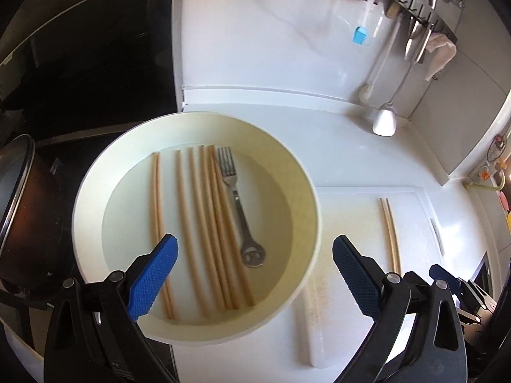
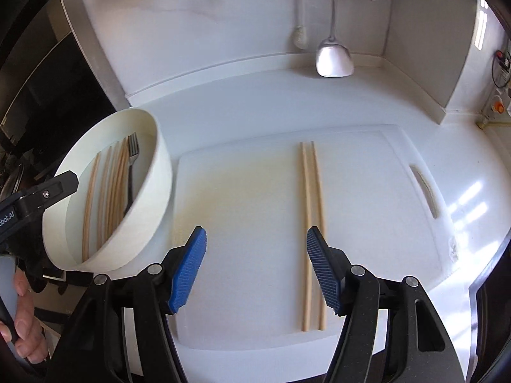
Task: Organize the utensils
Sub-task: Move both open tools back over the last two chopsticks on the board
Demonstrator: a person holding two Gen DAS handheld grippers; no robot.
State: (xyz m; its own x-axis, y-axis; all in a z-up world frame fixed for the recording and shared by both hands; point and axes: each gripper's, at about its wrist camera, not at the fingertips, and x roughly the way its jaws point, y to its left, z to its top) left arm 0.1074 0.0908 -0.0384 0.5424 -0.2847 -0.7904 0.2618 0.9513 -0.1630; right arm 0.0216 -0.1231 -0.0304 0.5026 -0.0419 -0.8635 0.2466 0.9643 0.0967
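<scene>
A round cream basin [image 1: 95, 175] holds several wooden chopsticks [image 1: 199, 223] and a metal fork [image 1: 236, 198]. My left gripper [image 1: 255, 249] hovers open above the basin's near side, holding nothing. In the right wrist view the basin [image 2: 150, 198] sits at the left, with the chopsticks [image 2: 108, 185] and fork [image 2: 132, 153] inside. A pair of chopsticks [image 2: 311, 223] lies side by side on the white cutting board [image 2: 242, 191]; it also shows in the left wrist view [image 1: 391, 233]. My right gripper [image 2: 257, 239] is open and empty above the board, just left of the pair.
A metal spatula [image 2: 333, 57] and a white ladle [image 2: 300, 36] hang from a hook rail [image 1: 412, 3] against the back wall. A dark stove and a pot with a lid [image 1: 16, 198] stand to the left. Wall sockets [image 2: 498, 105] are at the right.
</scene>
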